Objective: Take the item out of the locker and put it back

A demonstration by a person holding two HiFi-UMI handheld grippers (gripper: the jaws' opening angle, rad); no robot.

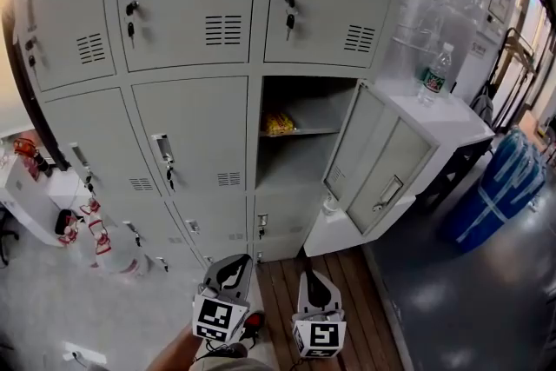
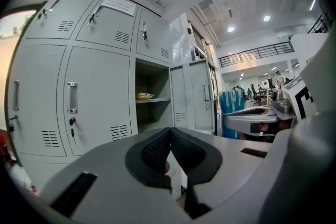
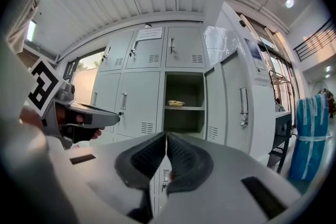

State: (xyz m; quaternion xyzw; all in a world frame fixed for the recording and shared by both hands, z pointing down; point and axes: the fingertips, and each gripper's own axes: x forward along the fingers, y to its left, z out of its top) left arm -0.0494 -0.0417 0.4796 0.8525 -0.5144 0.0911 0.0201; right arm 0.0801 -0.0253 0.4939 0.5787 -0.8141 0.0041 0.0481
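A grey bank of lockers fills the head view. One locker (image 1: 300, 135) stands with its door (image 1: 378, 161) swung out to the right. On its shelf lies a small yellow item (image 1: 280, 123), also seen as the item (image 2: 144, 95) in the left gripper view and the item (image 3: 176, 103) in the right gripper view. My left gripper (image 1: 230, 272) and right gripper (image 1: 311, 281) hang low at the bottom, well in front of the lockers and far from the item. The left gripper (image 2: 170, 136) is shut with nothing in it. The right gripper (image 3: 166, 139) is shut and empty too.
A white table (image 1: 452, 122) with a water bottle (image 1: 433, 76) stands right of the open door. A blue wrapped bundle (image 1: 499, 187) lies on the dark floor at right. Red and white things (image 1: 87, 226) sit on the floor at left. Wooden planks (image 1: 347, 291) lie below the lockers.
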